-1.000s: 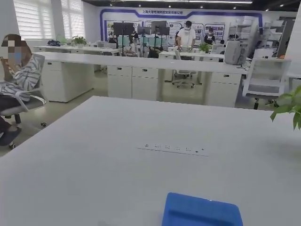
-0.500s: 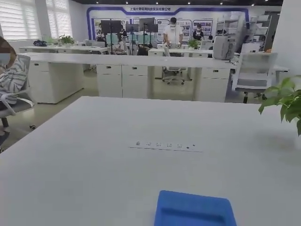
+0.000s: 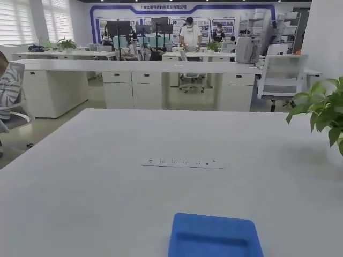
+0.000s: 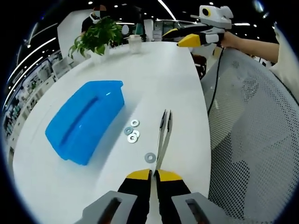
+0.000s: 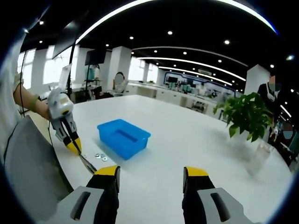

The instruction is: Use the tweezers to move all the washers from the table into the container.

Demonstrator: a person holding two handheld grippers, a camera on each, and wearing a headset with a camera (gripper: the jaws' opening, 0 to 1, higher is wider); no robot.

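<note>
My left gripper point(image 4: 154, 175) clenches the thin metal tweezers point(image 4: 163, 135), my right gripper point(image 5: 152, 171) is released, and all four flat metal washers point(image 4: 133, 133) wait on the white table point(image 4: 154, 70), near side of the empty-looking blue plastic container point(image 4: 84, 121)

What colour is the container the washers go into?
Blue; the container shows best in the left gripper view.
</note>
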